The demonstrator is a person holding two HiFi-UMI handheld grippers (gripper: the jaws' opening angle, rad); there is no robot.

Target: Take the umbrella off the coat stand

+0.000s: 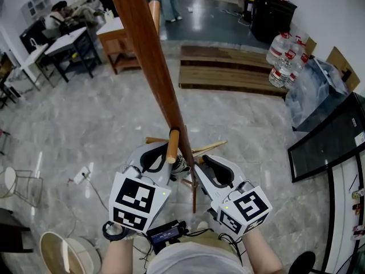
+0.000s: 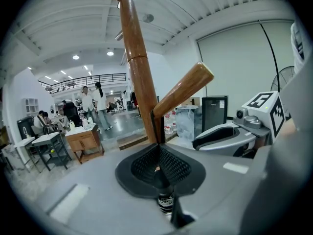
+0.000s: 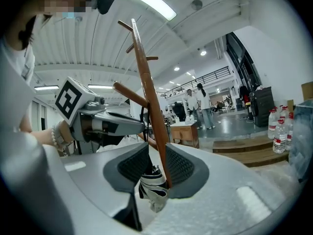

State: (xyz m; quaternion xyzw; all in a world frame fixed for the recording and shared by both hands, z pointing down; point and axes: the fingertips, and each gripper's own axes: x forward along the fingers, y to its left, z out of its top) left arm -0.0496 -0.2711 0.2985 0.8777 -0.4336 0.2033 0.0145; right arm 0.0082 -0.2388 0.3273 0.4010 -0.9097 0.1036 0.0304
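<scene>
A tall wooden coat stand (image 1: 154, 67) rises right in front of me, with a short peg (image 1: 173, 146) between my two grippers. A folded black-and-white umbrella (image 1: 181, 165) hangs by a thin black strap (image 2: 157, 126) at the foot of that peg (image 2: 183, 89). My left gripper (image 1: 163, 153) is shut on the strap, its pads meeting just under the peg (image 2: 158, 151), and the umbrella's top (image 2: 166, 203) shows below them. My right gripper (image 1: 199, 165) comes in from the right. Its jaws (image 3: 157, 163) stand round the umbrella's body (image 3: 152, 187) and press on it.
The stand's wooden feet (image 1: 208, 148) spread on the marble floor under my grippers. Low wooden platforms (image 1: 228, 67) and water bottles (image 1: 282, 59) lie beyond, a black panel (image 1: 331, 136) at the right, desks (image 1: 120, 41) and people at the back left.
</scene>
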